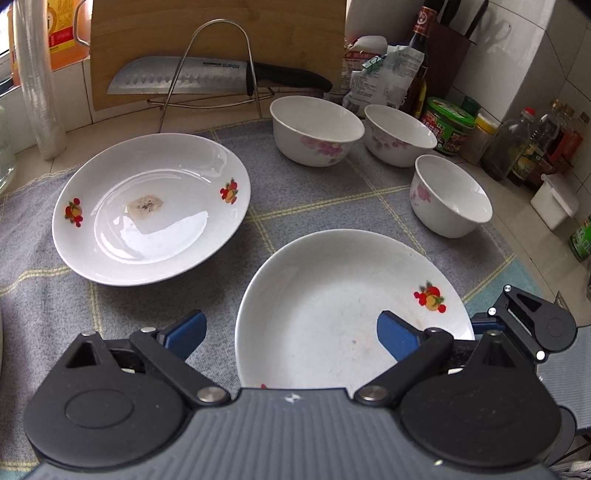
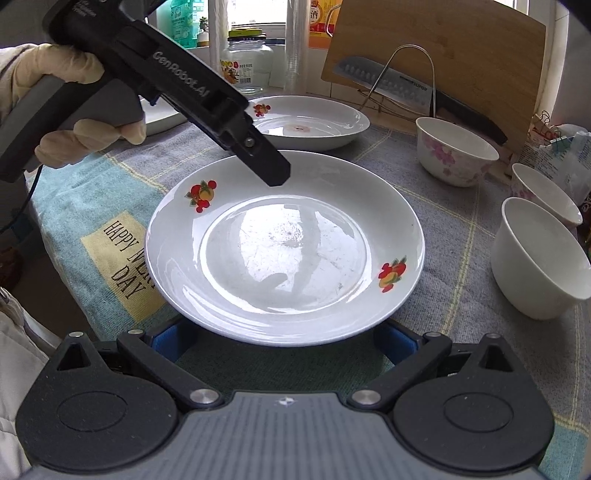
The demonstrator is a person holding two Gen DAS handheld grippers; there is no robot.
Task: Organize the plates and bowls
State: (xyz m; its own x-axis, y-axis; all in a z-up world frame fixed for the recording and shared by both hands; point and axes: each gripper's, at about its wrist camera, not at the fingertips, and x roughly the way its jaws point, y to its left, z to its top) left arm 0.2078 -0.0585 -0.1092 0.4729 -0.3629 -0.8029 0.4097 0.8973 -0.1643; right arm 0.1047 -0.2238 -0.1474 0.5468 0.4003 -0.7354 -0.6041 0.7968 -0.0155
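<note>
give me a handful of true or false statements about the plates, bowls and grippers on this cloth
1. Three white floral bowls stand separately on the grey checked cloth. True.
2. The near white fruit-print plate is stacked on the far white fruit-print plate. False: they lie apart on the cloth.
3. The left gripper is shut on a bowl. False: its blue pads are spread open at the near plate's edge.
4. The far plate has a brownish stain at its centre. True.
5. The steel cleaver lies flat on the cloth. False: it rests in a wire rack against the wooden cutting board.
</note>
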